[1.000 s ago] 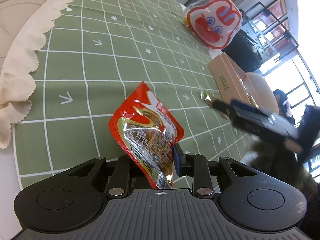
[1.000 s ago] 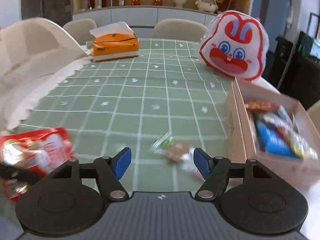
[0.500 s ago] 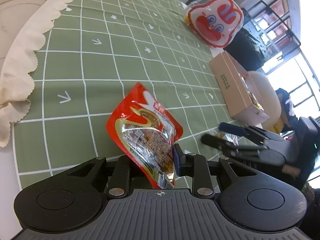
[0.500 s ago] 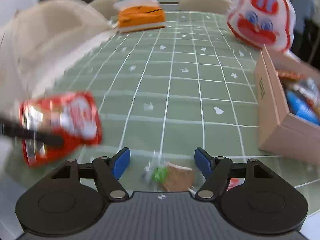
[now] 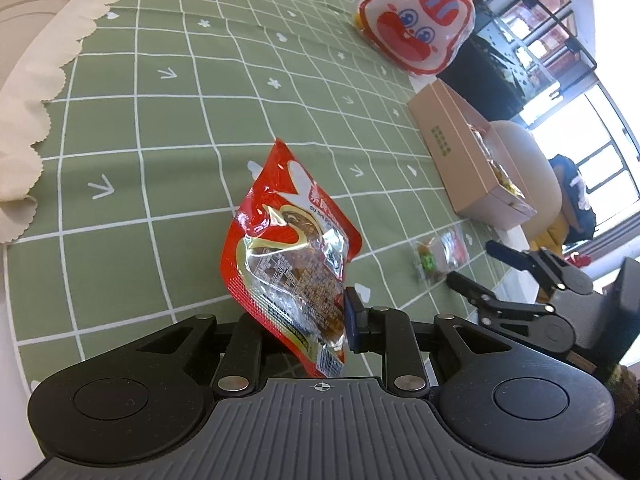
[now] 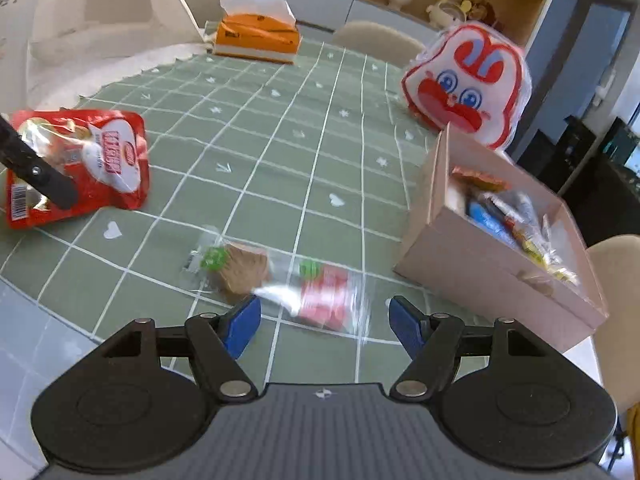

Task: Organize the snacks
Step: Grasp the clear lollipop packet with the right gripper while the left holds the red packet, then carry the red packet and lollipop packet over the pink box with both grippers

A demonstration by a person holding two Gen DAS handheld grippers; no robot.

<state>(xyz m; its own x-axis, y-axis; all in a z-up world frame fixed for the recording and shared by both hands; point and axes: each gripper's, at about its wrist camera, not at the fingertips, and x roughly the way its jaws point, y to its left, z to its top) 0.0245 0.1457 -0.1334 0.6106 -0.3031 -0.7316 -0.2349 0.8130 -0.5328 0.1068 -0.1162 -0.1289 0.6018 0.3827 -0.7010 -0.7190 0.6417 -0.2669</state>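
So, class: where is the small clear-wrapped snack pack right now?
The clear snack pack lies on the green tablecloth, just ahead of the open right gripper, left of the cardboard box.

Red snack pouch (image 5: 290,256): glossy red foil with a clear window showing brown contents; held tilted above the green checked cloth, at lower centre of the left wrist view.

Clear-wrapped snacks (image 6: 272,280): two small packets lying flat and overlapping, one brown with a green spot, one red; lower centre of the right wrist view.

Cardboard box (image 6: 436,216): open-topped, tan, holding mixed wrapped snacks; right side of that view.
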